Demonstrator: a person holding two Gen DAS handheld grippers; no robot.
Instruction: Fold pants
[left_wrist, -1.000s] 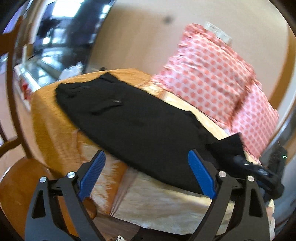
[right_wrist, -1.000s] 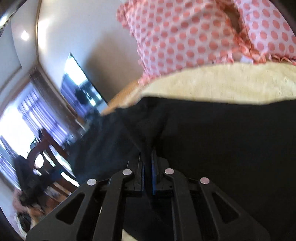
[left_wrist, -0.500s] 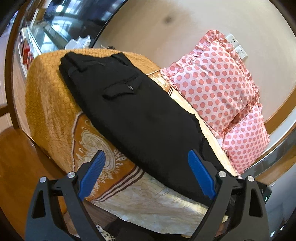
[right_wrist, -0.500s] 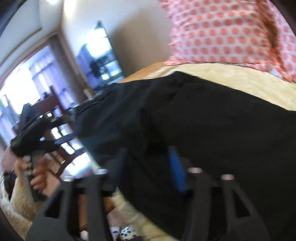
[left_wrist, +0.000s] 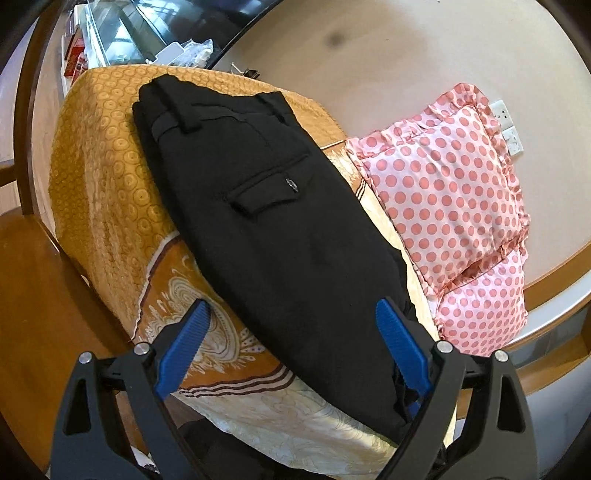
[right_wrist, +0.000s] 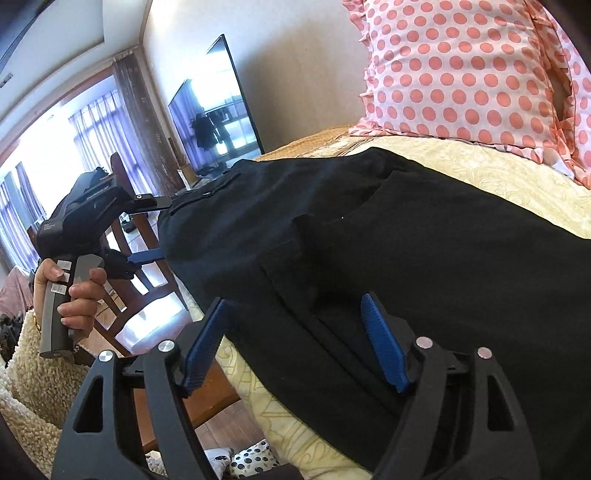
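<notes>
Black pants (left_wrist: 266, 221) lie lengthwise on an orange and cream cloth-covered surface (left_wrist: 99, 177), waistband at the far end, back pocket facing up. They also fill the right wrist view (right_wrist: 406, 251), with a folded layer on top. My left gripper (left_wrist: 291, 339) is open and empty, held above the near end of the pants. My right gripper (right_wrist: 295, 339) is open and empty, just over the pants' near edge. The left gripper also shows in the right wrist view (right_wrist: 147, 229), held in a hand, beside the waistband end.
Two pink polka-dot pillows (left_wrist: 450, 192) lean against the wall to the right of the pants, also in the right wrist view (right_wrist: 461, 74). A wooden chair (left_wrist: 22, 258) stands at the left. A TV (right_wrist: 214, 110) and windows lie beyond.
My right gripper was shut on the pants' fabric a second ago; it has opened and let go. My left gripper has risen and drawn back, still open.
</notes>
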